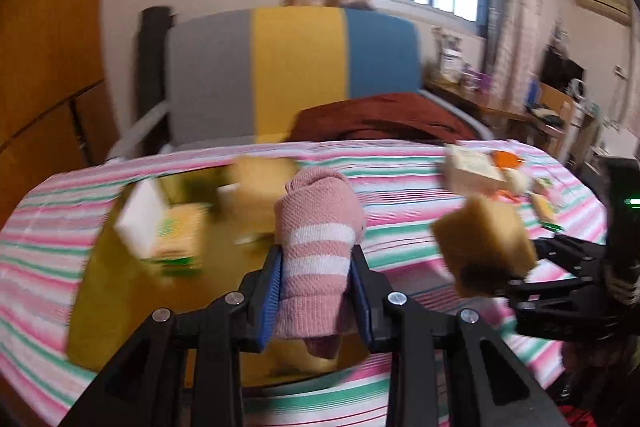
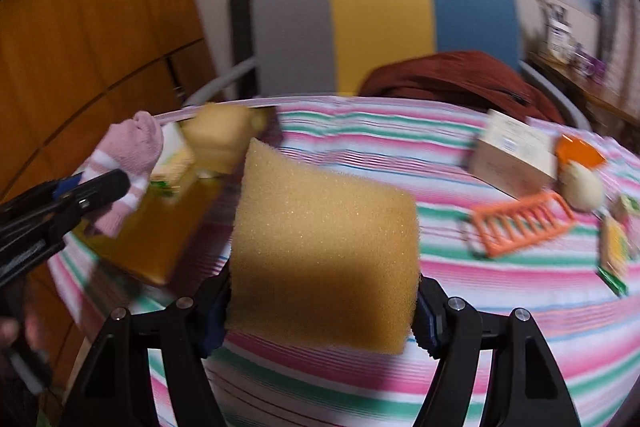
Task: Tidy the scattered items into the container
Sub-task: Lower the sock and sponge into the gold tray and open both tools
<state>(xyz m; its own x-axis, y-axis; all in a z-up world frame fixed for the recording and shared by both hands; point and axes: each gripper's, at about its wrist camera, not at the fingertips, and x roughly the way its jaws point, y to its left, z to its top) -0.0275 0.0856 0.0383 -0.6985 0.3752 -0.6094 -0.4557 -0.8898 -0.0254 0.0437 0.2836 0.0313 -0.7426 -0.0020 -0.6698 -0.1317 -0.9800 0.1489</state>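
My left gripper [image 1: 316,263] is shut on a rolled pink sock with white stripes [image 1: 320,227] and holds it above the yellow container [image 1: 108,291]. The sock also shows in the right wrist view [image 2: 128,155], over the container [image 2: 160,235]. A white and green box [image 1: 164,231] and a tan sponge [image 1: 260,179] lie in the container. My right gripper [image 2: 320,311] is shut on a large yellow sponge [image 2: 324,247] and holds it above the striped cloth, right of the container. That sponge shows in the left wrist view [image 1: 484,247].
On the striped tablecloth [image 2: 360,147] at the right lie a beige box [image 2: 516,155], an orange rack [image 2: 520,227], an orange lid [image 2: 580,147], a pale egg-shaped object [image 2: 582,187] and small packets [image 2: 616,247]. A striped chair [image 2: 384,27] with a red-brown garment [image 2: 460,75] stands behind the table.
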